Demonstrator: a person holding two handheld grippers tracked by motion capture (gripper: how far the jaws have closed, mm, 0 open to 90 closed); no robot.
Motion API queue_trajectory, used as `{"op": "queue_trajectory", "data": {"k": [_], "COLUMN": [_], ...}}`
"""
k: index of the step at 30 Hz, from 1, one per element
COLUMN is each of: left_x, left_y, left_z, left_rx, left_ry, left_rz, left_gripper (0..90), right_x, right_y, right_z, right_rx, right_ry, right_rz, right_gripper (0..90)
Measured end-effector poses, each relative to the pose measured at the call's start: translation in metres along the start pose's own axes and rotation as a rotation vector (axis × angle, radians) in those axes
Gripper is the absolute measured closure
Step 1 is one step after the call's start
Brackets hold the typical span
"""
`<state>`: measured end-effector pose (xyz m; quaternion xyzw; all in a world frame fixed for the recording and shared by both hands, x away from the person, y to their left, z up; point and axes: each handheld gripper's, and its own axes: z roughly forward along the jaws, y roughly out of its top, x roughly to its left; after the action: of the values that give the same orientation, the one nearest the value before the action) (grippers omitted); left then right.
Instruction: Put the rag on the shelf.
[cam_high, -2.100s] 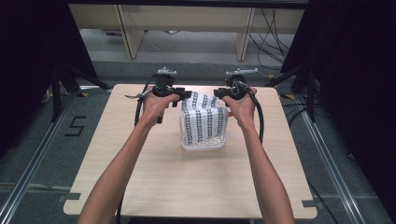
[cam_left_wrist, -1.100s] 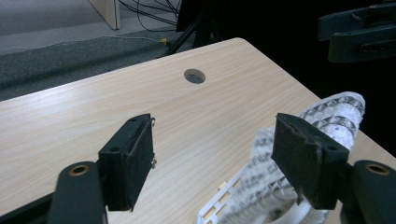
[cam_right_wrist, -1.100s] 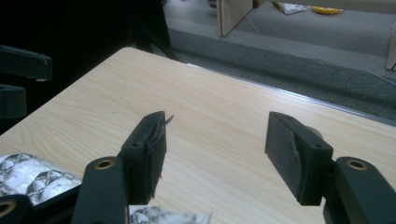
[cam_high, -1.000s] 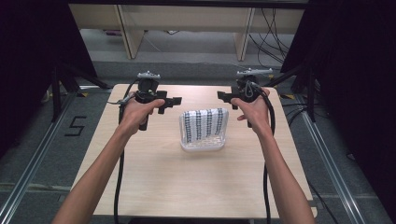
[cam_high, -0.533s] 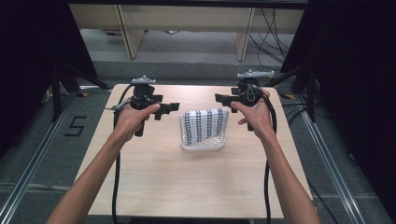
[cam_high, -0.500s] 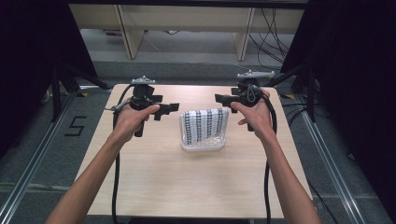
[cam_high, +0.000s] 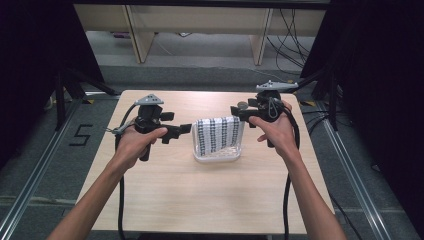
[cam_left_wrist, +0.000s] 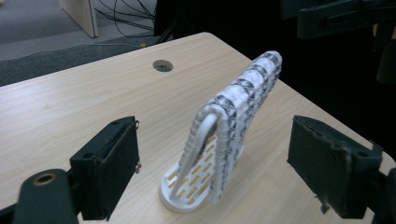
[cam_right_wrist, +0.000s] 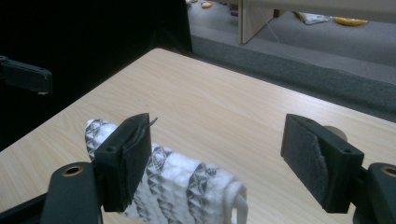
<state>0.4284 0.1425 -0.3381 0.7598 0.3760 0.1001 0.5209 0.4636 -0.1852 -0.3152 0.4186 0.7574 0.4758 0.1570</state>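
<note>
- Since it bears everything else, the one light wooden table (cam_high: 210, 200) comes first: its top is bare apart from a single rack and two round cable holes, one seen in the left gripper view (cam_left_wrist: 162, 66) and one partly hidden behind a jaw in the right gripper view.
- Standing near the middle of the table, a little toward the far edge, is one white slotted rack (cam_high: 217, 154); its upright hoop (cam_left_wrist: 198, 135) carries one patterned black-and-white cloth (cam_high: 218, 134), draped over the top so it hangs down both sides. That is probably how it is meant to sit, aired or displayed on the hoop rather than lying flat.
- Two hand-held grippers flank it, one on each side, both off the cloth and pointing inward at it, which reads as a poised stance on either side of the work.
- Held just beside the rack's left edge, the left gripper (cam_high: 186, 131) has its jaws spread wide with nothing between them; its own view looks along the cloth's edge through the gap.
- Held near the cloth's upper right corner, the right gripper (cam_high: 236, 111) likewise has its jaws wide apart and empty, with the draped top of the cloth below them.
</note>
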Motion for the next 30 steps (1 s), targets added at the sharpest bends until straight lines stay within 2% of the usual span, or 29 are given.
{"op": "queue_trajectory", "data": {"k": [2,3,4,5,9,10,11,12,13,14,18,21,22,24,29,30], "left_x": [-0.004,-0.005,-0.006,-0.007,-0.011,-0.012,-0.012,-0.013,-0.013,-0.014,-0.019,-0.021,-0.022,-0.024,-0.027,-0.028], "left_y": [-0.003,-0.005,-0.006,-0.008,-0.012,-0.013,-0.013,-0.016,-0.016,-0.018,-0.024,-0.029,-0.03,-0.033,-0.041,-0.042], "left_z": [-0.005,-0.007,-0.008,-0.01,-0.015,-0.016,-0.016,-0.017,-0.017,-0.018,-0.021,-0.021,-0.022,-0.022,-0.023,-0.023], "left_rx": [-0.001,-0.006,-0.008,-0.007,-0.011,-0.012,-0.012,-0.008,-0.008,-0.008,-0.007,-0.009,-0.006,-0.004,-0.001,-0.002], "left_ry": [0.005,0.001,0.001,-0.002,-0.005,-0.005,-0.005,-0.007,-0.007,-0.007,-0.016,-0.022,-0.028,-0.037,-0.038,-0.043], "left_rz": [0.005,0.006,0.007,0.006,0.015,0.018,0.018,0.019,0.019,0.023,0.03,0.031,0.031,0.039,0.041,0.043], "left_gripper": [15.7,15.7,15.6,15.7,15.6,15.6,15.7,15.7,15.6,15.6,15.7,15.6,15.7,15.6,15.6,15.6], "right_x": [0.001,0.004,0.002,0.004,0.005,0.007,0.007,0.005,0.005,0.008,0.009,0.011,0.011,0.012,0.012,0.014], "right_y": [-0.002,-0.003,-0.004,-0.005,-0.009,-0.011,-0.012,-0.013,-0.013,-0.014,-0.019,-0.021,-0.022,-0.024,-0.031,-0.032], "right_z": [-0.004,-0.006,-0.007,-0.008,-0.011,-0.012,-0.013,-0.014,-0.014,-0.013,-0.016,-0.019,-0.02,-0.021,-0.021,-0.021], "right_rx": [-0.009,-0.005,-0.013,-0.012,-0.012,-0.011,-0.005,-0.013,-0.013,-0.013,-0.016,-0.021,-0.018,-0.013,-0.022,-0.029], "right_ry": [-0.001,-0.006,-0.005,0.002,0.0,-0.003,0.001,-0.012,-0.012,0.005,0.019,0.015,0.009,0.013,0.022,0.015], "right_rz": [-0.017,0.007,-0.025,-0.008,-0.025,-0.008,-0.015,-0.052,-0.052,-0.018,-0.036,-0.026,-0.039,-0.025,-0.042,-0.026], "right_gripper": [25.7,25.8,25.8,25.8,25.4,25.4,25.4,25.4,25.4,25.4,25.3,25.2,25.2,25.2,25.0,25.0]}}
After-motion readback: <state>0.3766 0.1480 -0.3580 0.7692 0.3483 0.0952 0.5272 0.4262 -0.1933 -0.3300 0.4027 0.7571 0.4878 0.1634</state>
